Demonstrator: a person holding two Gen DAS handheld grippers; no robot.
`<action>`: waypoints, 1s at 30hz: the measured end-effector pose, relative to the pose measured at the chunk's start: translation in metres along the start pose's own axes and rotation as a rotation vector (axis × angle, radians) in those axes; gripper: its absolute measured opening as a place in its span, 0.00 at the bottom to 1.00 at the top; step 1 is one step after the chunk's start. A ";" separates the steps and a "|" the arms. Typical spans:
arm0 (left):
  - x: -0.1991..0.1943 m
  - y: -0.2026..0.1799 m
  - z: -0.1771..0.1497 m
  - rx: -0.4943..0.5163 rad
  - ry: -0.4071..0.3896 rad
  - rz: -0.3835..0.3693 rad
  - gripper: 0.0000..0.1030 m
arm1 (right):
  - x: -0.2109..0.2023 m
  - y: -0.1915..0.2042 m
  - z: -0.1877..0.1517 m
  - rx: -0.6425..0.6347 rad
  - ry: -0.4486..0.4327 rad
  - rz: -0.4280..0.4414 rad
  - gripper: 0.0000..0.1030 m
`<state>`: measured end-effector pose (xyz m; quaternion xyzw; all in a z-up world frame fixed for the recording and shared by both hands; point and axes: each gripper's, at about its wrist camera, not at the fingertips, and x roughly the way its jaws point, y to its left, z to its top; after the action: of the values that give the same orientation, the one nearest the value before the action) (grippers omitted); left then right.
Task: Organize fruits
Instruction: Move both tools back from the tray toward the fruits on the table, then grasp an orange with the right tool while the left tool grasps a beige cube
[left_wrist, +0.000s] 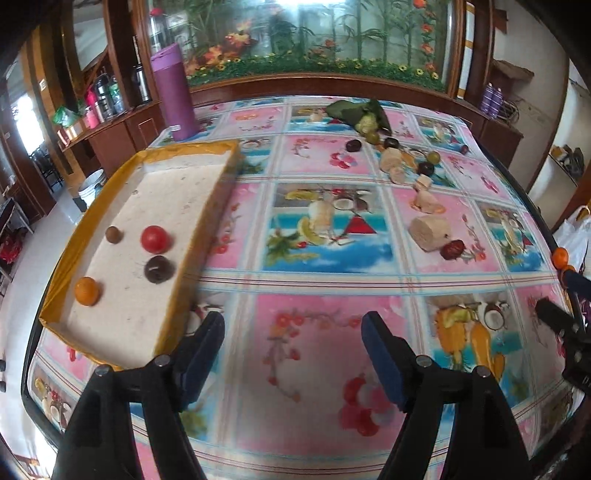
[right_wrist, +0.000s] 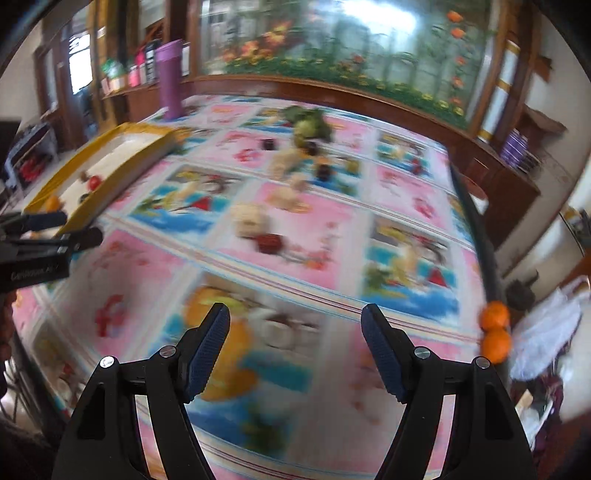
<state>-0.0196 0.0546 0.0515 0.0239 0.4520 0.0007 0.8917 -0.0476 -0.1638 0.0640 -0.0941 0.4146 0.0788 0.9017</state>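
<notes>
So far, only a small part of the sorting appears to be done. Four small fruits are seen resting inside the yellow-rimmed tray (left_wrist: 207, 206) at the left of the worktop (left_wrist: 314, 354): an orange one (left_wrist: 87, 291), a red one (left_wrist: 155, 239), a dark brown one (left_wrist: 159, 269) and a small brown one (left_wrist: 112, 235). Much more is left scattered across the far right of the patterned cloth, well apart from the tray: dark plums (left_wrist: 353, 145), green grapes (left_wrist: 373, 138), pale cut pieces (left_wrist: 430, 229), a dark red fruit (left_wrist: 452, 249) and a leafy green bundle (left_wrist: 354, 110). The task is judged to be at an early stage.

Both pairs of tongs are held spread wide with nothing between them: the left tongs (left_wrist: 293, 350) hang over the cloth just beside the tray's near corner, and the right tongs (right_wrist: 295, 343) hang over the near right part of the worktop.

From the left wrist, a sharp picture is given, so the tray's contents can be counted. From the right wrist, the scene is blurred and the tray is only partly made out, but two oranges (right_wrist: 495, 334) are shown clearly at the worktop's right edge, one touching the other; only a glimpse of these is caught in the other view. A purple tumbler (left_wrist: 175, 92) is visible behind the tray.
</notes>
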 end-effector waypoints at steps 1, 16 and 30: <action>0.000 -0.007 -0.001 0.014 0.003 -0.009 0.77 | -0.002 -0.016 -0.003 0.027 -0.004 -0.023 0.71; 0.011 -0.081 0.004 0.094 0.044 -0.046 0.78 | 0.016 -0.180 -0.044 0.233 0.072 -0.222 0.70; 0.046 -0.112 0.043 0.039 0.076 -0.069 0.78 | 0.029 -0.179 -0.045 0.156 0.082 -0.118 0.31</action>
<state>0.0395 -0.0580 0.0352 0.0258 0.4860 -0.0378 0.8728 -0.0223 -0.3465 0.0313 -0.0510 0.4496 -0.0110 0.8917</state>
